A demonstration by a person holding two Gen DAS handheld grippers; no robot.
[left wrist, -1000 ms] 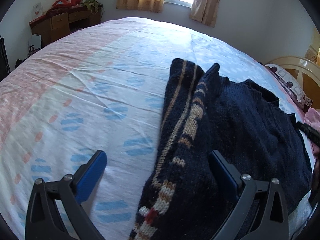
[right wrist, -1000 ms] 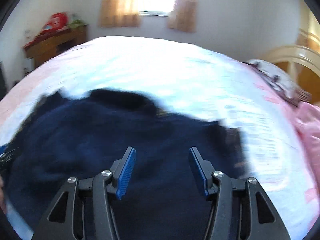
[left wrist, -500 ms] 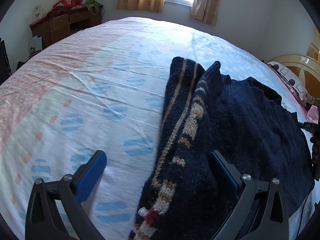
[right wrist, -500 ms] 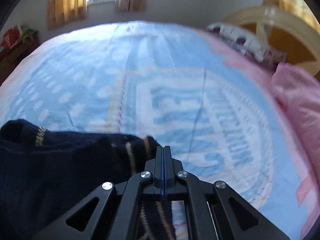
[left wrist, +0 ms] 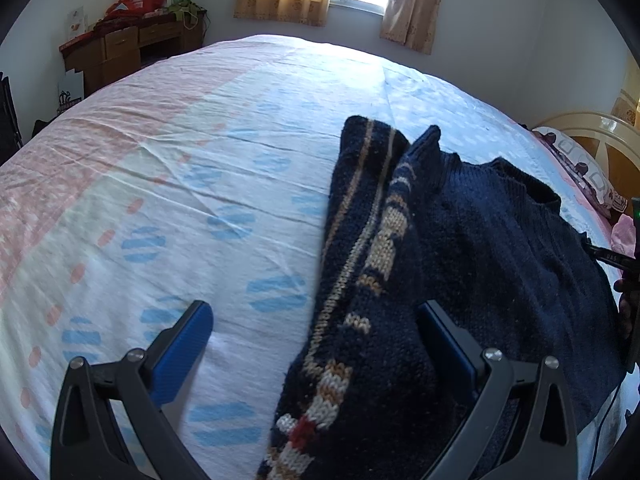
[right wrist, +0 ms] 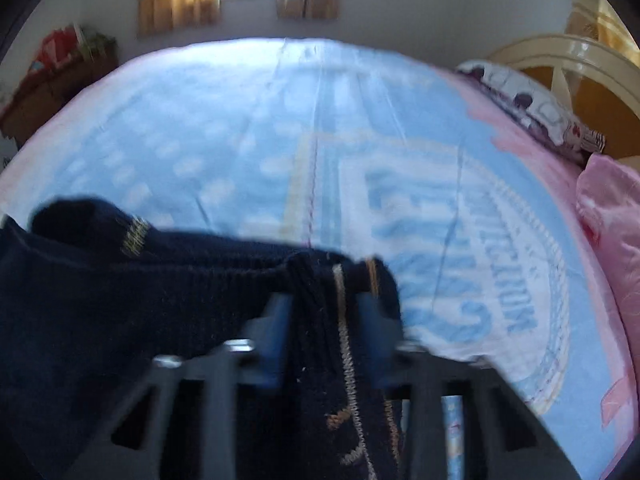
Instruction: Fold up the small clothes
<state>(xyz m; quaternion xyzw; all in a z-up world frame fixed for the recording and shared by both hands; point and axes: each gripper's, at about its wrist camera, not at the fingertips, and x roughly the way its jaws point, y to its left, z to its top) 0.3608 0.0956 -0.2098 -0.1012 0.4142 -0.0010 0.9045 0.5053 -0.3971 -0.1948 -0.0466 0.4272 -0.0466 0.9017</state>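
Observation:
A dark navy knitted sweater [left wrist: 500, 248] with tan stripes lies on the bed, one striped sleeve [left wrist: 360, 216] folded along its left side. My left gripper [left wrist: 316, 336] is open and rests low, its right finger on the sweater and its left finger over the sheet. In the blurred right wrist view my right gripper [right wrist: 324, 328] has its jaws partly apart with a striped fold of the sweater [right wrist: 340, 320] between them. The rest of the sweater [right wrist: 100, 300] lies to its left.
The bed sheet [left wrist: 200, 184] is white, pink and blue. A wooden desk [left wrist: 128, 48] with clutter stands at the far left wall. A patterned pillow [right wrist: 532, 108] and cream headboard [right wrist: 560, 56] lie at the right. Pink fabric [right wrist: 612, 208] lies beside the pillow.
My right gripper was shut half a second ago; its jaws are now partly apart around the striped sweater fold. The left gripper has stayed still.

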